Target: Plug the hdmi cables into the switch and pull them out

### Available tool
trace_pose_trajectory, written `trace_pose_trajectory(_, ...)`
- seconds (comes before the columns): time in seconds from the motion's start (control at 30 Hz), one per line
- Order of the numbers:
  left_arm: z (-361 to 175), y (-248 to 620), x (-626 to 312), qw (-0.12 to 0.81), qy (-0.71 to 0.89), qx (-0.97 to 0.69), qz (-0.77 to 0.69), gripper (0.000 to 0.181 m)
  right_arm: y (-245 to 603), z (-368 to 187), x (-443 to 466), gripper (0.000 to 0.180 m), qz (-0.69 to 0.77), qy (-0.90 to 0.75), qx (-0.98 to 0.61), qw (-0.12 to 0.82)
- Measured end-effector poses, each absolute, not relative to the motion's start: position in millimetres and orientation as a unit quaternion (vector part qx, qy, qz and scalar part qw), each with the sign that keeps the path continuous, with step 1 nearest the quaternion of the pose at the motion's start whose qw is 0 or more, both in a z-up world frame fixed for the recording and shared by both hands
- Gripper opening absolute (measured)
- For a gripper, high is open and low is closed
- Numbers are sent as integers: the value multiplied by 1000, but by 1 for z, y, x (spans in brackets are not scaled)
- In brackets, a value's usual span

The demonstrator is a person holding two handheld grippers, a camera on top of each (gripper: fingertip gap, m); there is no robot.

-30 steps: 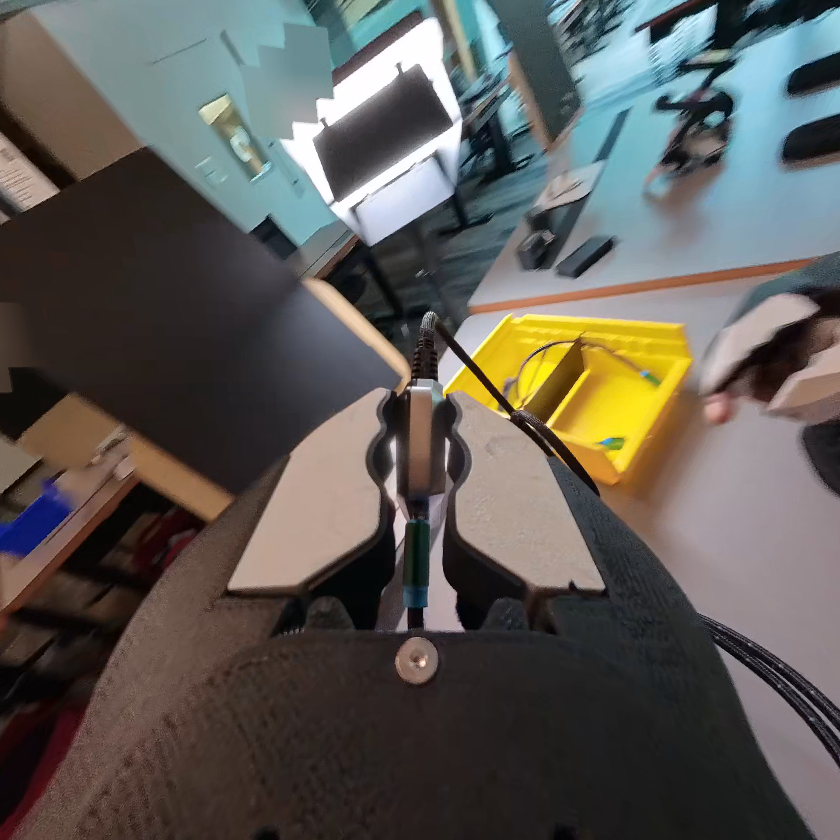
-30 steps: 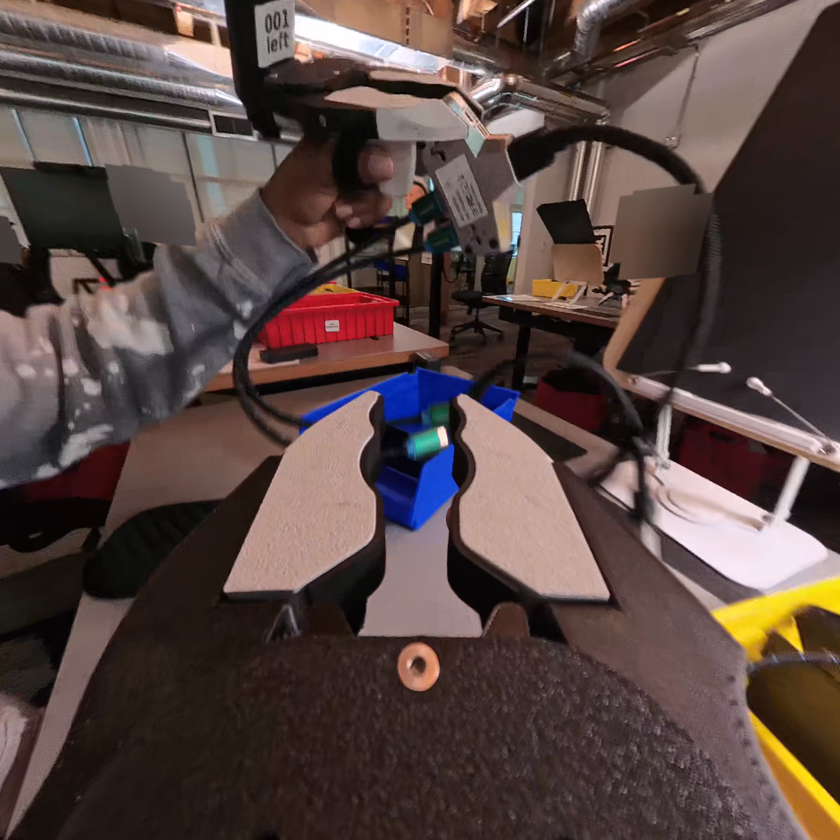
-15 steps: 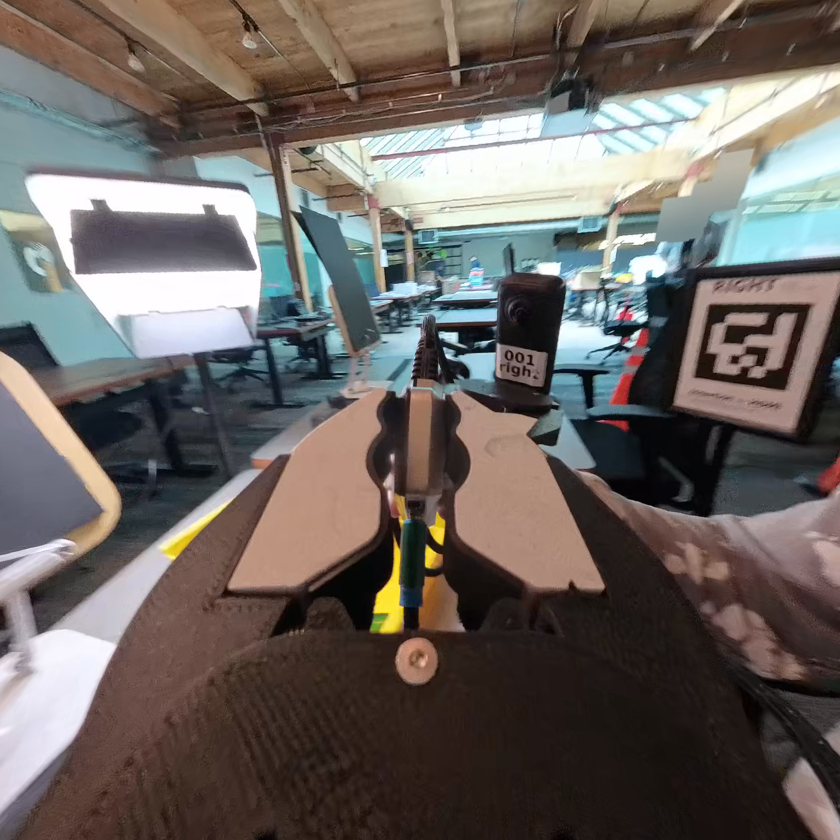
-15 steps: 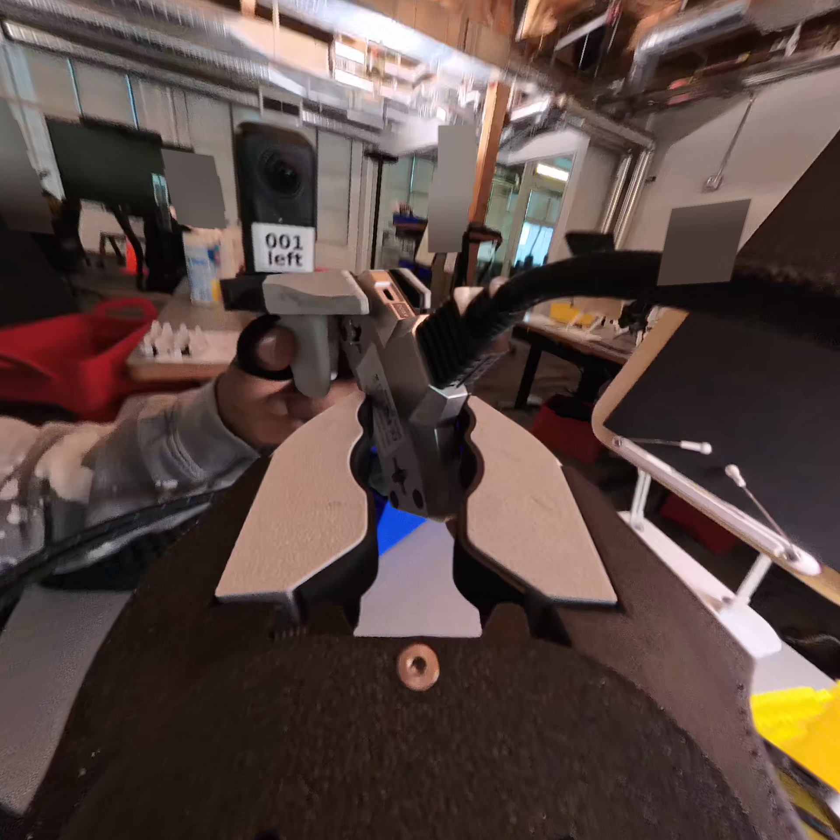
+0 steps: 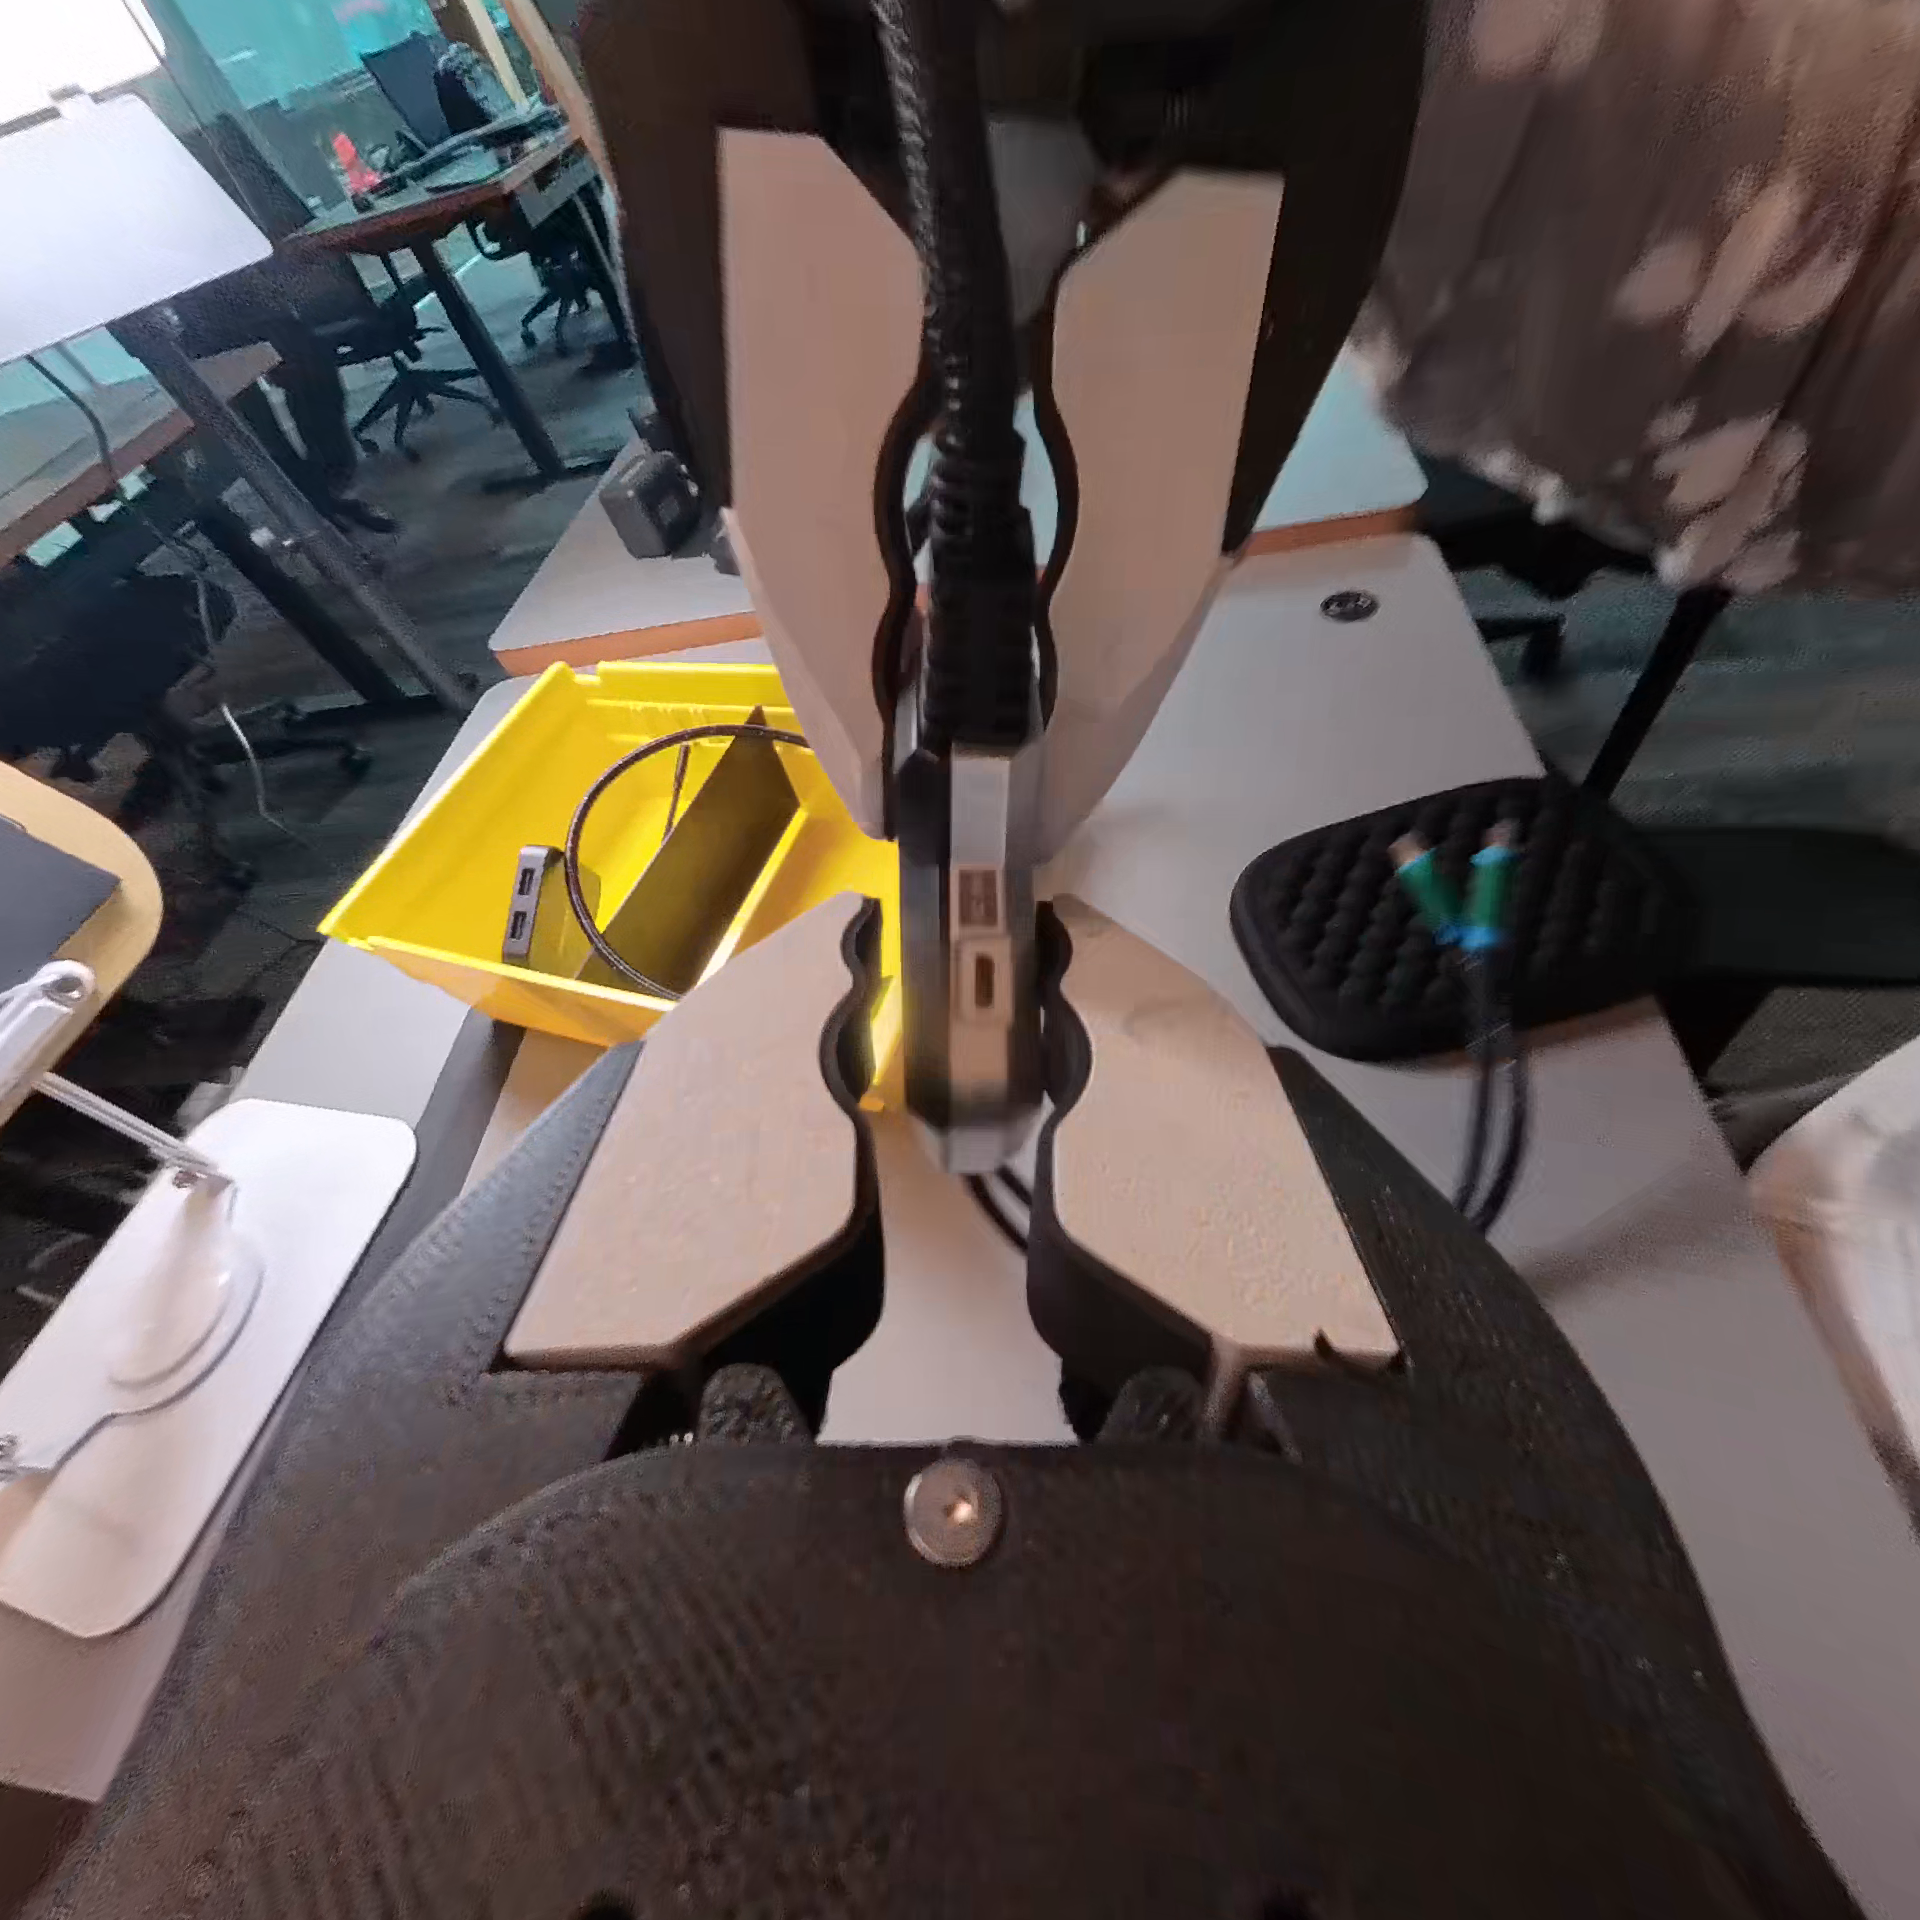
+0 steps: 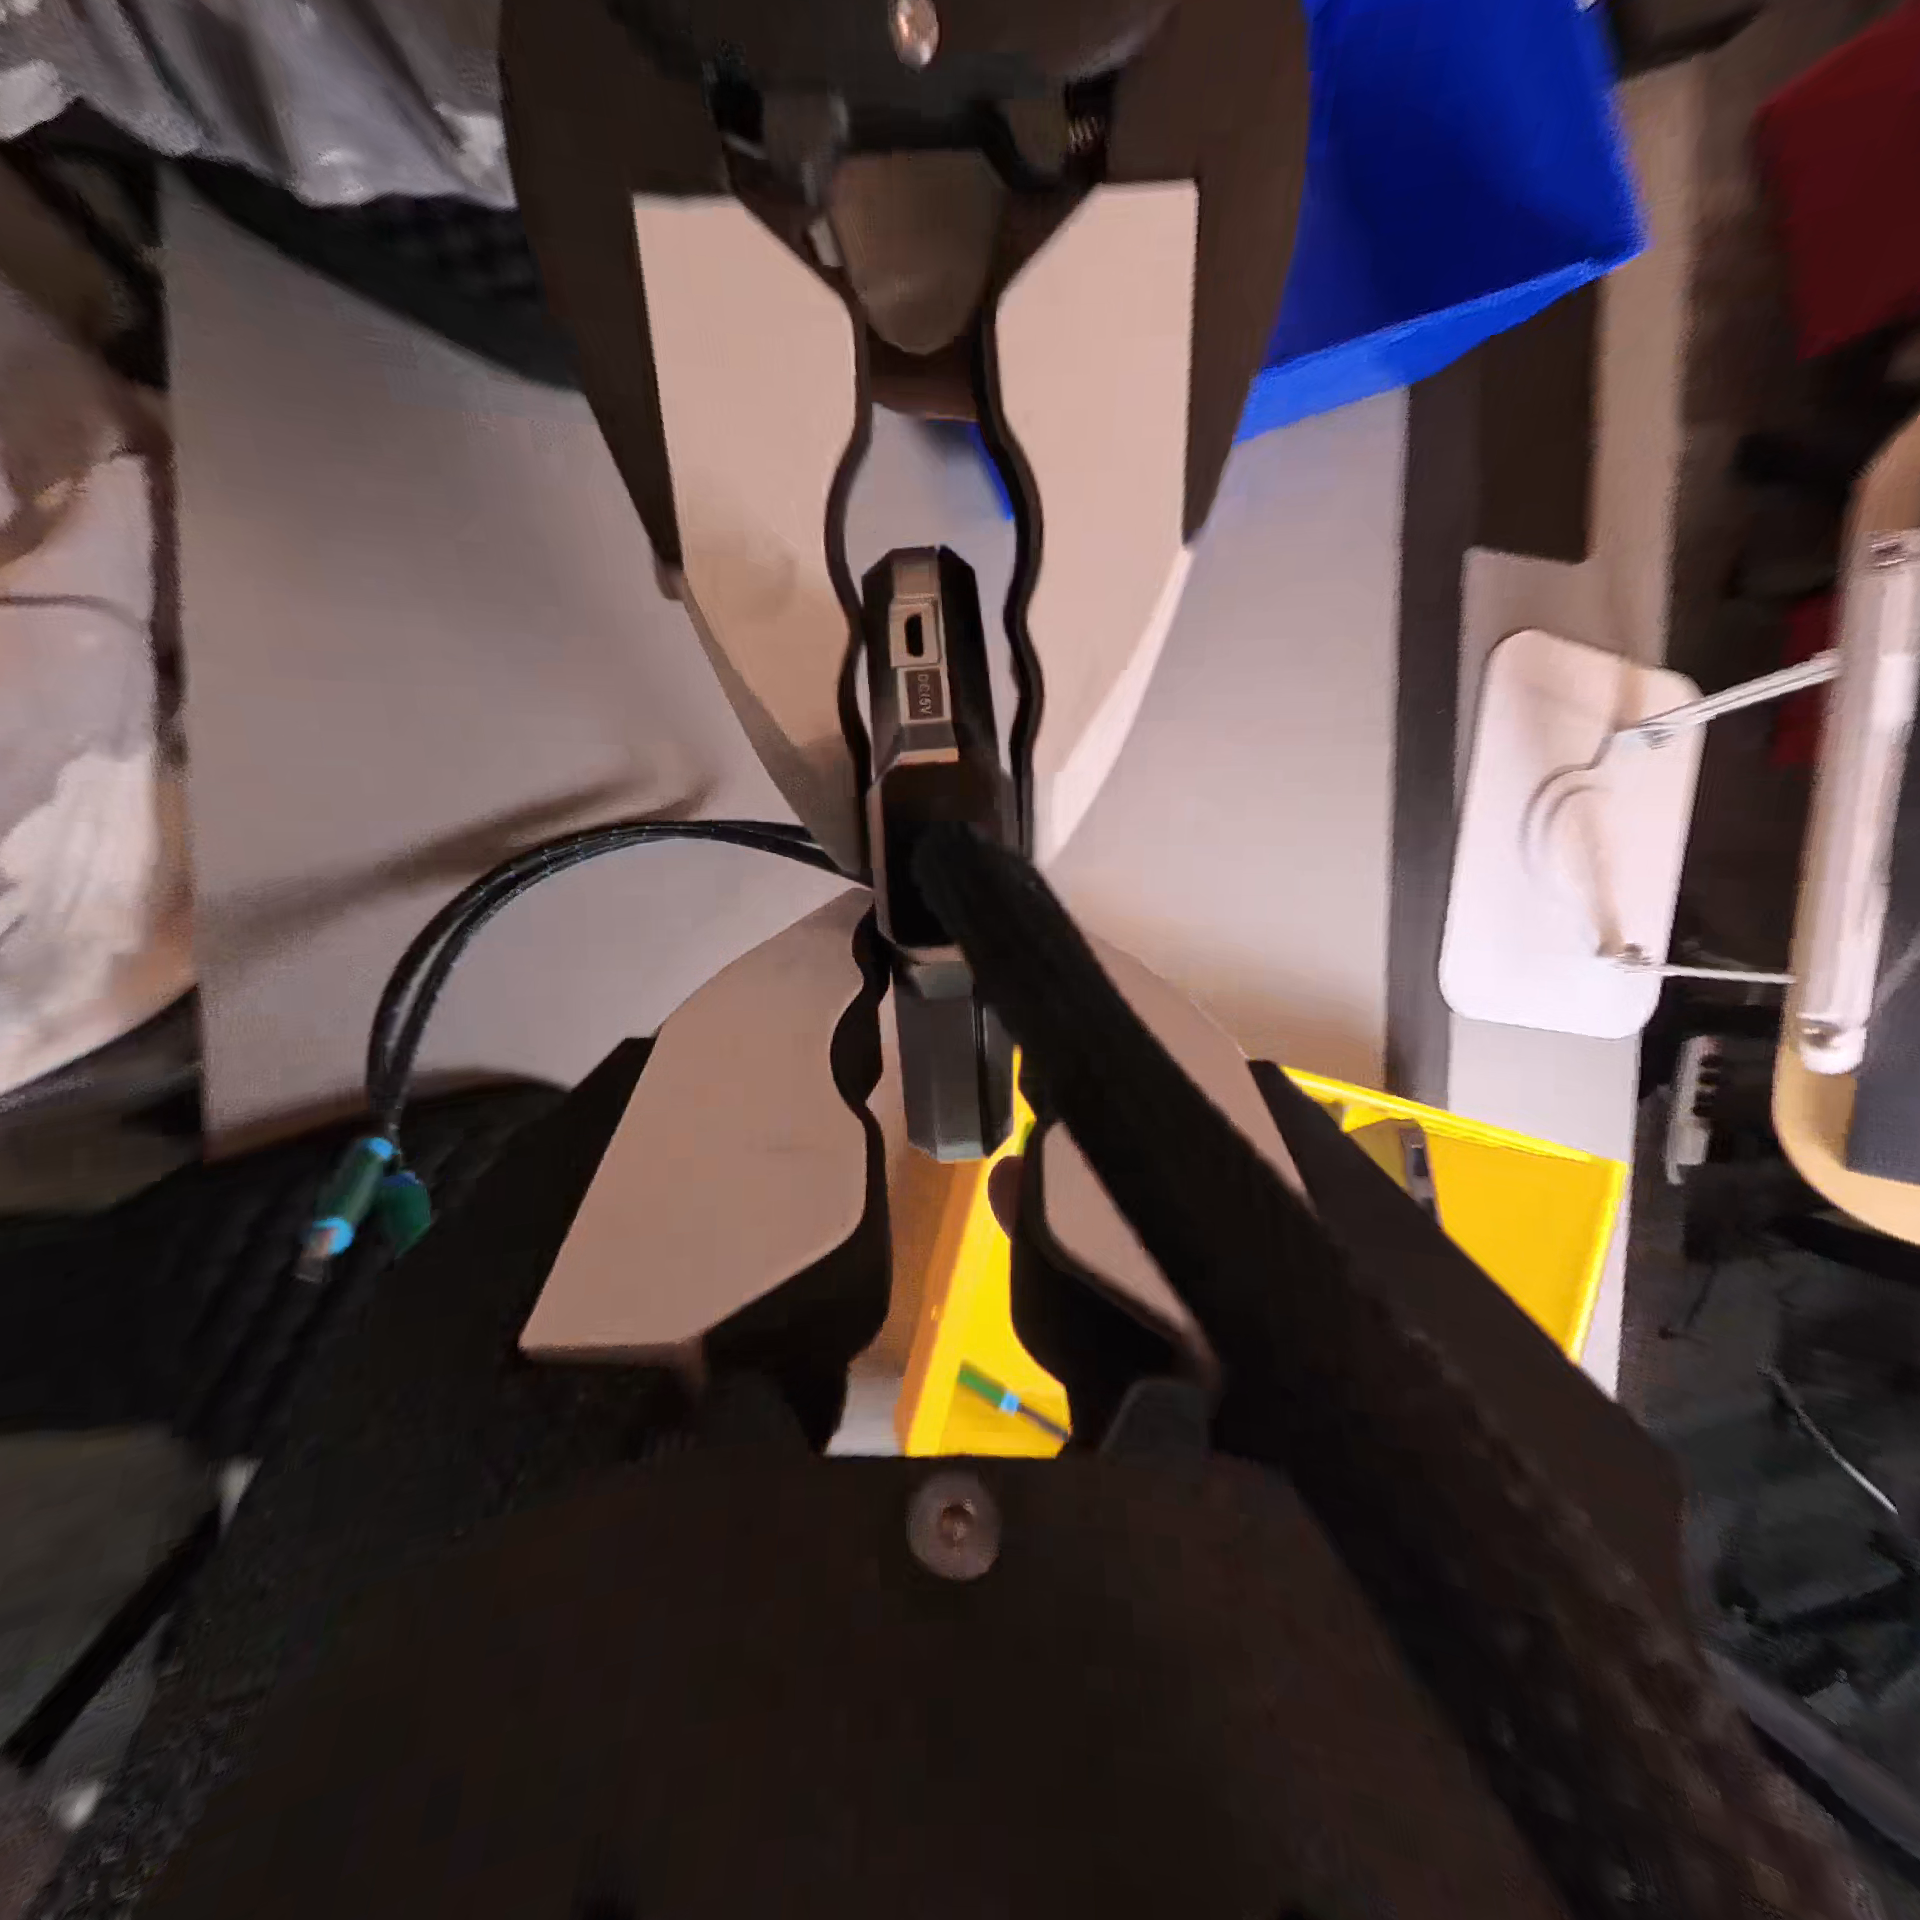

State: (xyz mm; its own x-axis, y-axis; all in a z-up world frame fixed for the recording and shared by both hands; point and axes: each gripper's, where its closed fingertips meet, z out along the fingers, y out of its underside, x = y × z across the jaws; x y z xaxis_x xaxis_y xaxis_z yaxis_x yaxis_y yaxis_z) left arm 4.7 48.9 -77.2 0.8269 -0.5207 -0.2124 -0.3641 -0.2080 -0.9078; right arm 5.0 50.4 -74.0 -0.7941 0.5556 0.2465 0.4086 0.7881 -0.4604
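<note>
Grippers meet nose to nose above the grey table (image 5: 1299, 665), both fastened on the same small grey switch (image 5: 971, 997). The left gripper (image 5: 951, 1029) clamps the lower end of the box between its tan pads, an open port facing its camera. From the opposite side the right gripper (image 6: 940, 1049) pinches the other end, where a thick black braided cable (image 6: 1122, 1091) runs out of the switch and back over its right finger. Two thinner hdmi cables (image 5: 1486, 1101) trail off to a black mat (image 5: 1340, 966), their green and blue plug ends (image 5: 1455, 894) lying loose there, well apart from the switch. Below and behind sits a yellow bin (image 5: 436, 904).
</note>
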Motion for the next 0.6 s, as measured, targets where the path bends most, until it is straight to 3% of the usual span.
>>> trace_pose_trajectory(0.07, -82, 55, 11, 562, 296, -771, -45, 23, 54, -75, 8, 22, 152, -939, -262, 160)
trace_pose_trajectory(0.17, -66, 57, 5, 617, 248, -741, -94, 23, 53, -57, -2, 21, 173, -929, -258, 203)
trace_pose_trajectory(0.37, -72, 53, -17, 626, 168, -707, -282, 22, 54, -63, -5, 46, 257, -890, -285, 247)
trace_pose_trajectory(0.5, -81, 55, -17, 614, 133, -671, -395, 23, 74, -104, -4, 47, 246, -881, -311, 257)
trace_pose_trajectory(0.6, -84, 58, -13, 614, 129, -651, -427, 22, 72, -104, -2, 36, 311, -864, -308, 246)
